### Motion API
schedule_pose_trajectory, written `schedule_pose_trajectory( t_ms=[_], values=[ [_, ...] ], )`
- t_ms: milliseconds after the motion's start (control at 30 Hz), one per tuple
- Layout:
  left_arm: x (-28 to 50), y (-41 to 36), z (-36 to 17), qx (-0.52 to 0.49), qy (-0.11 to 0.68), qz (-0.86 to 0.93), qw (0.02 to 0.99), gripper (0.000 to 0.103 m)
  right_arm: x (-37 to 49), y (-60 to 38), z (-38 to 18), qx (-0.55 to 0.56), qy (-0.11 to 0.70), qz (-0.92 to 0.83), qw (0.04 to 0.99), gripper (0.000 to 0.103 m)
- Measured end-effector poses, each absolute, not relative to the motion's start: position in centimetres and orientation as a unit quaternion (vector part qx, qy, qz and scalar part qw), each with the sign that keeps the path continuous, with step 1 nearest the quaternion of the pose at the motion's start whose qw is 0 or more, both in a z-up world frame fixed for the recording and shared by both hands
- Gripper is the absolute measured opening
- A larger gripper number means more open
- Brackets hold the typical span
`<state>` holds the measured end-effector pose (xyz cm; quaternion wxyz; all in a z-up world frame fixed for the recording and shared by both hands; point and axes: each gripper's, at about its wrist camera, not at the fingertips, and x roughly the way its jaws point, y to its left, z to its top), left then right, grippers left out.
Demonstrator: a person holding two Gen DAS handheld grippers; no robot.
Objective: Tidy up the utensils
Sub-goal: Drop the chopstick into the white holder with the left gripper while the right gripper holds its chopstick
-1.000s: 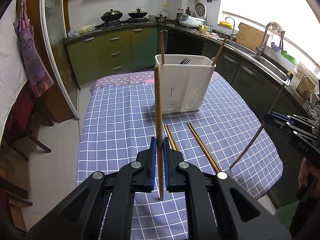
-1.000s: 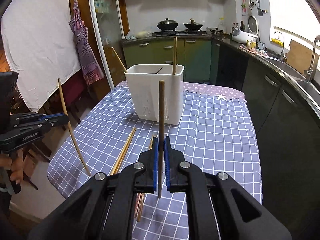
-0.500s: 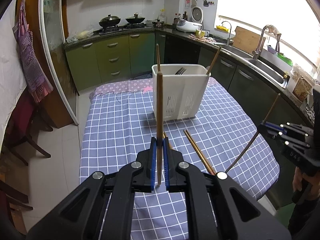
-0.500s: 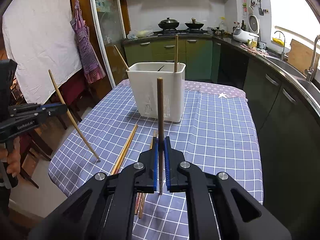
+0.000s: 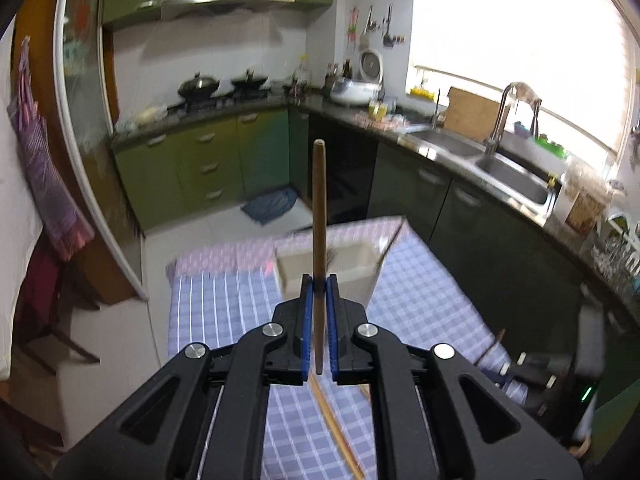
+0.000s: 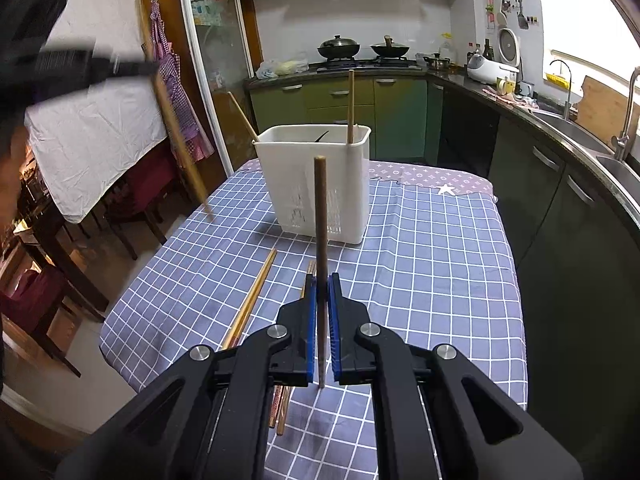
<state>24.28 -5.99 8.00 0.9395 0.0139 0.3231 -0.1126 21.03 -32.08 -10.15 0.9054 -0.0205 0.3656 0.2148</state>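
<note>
Two chopsticks (image 6: 350,106) are already stood in the white holder (image 6: 312,188) on the tabletop (image 6: 432,248). One chopstick (image 5: 319,216) is clamped upright in the left tongs (image 5: 319,284), another (image 6: 320,240) in the right tongs (image 6: 321,280). Several loose chopsticks (image 6: 252,300) are left lying on the checked cloth.

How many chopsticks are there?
8 chopsticks: one in the right gripper, one in the left gripper, two standing in the white holder, four on the tablecloth, partly hidden. The holder may hide more.

Matt wooden chopstick (image 6: 320,216), smooth white plastic holder (image 6: 312,184), checked cloth tablecloth (image 6: 432,264)
</note>
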Motion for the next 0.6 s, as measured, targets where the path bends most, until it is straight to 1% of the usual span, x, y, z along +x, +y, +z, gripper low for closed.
schedule_pose_trajectory(
  t_ms=[133, 267, 400, 600],
  values=[
    [26.9, -7.6, 11.7, 0.025, 0.274, -0.106, 0.956, 0.007, 21.1, -32.3, -10.2, -0.017, 0.366, 0.214, 0.906, 0.007],
    [30.0, -8.9, 12.6, 0.035, 0.251, -0.088, 0.963, 0.007, 21.1, -32.3, -10.2, -0.018, 0.365, 0.217, 0.905, 0.007],
    [33.5, -9.6, 10.6, 0.034, 0.271, -0.065, 0.96, 0.007, 21.1, -32.2, -10.3, -0.019, 0.364, 0.223, 0.904, 0.007],
    [37.0, -9.7, 4.8, 0.034, 0.334, -0.05, 0.941, 0.007, 21.2, -32.2, -10.3, -0.02, 0.365, 0.228, 0.903, 0.007]
  ],
)
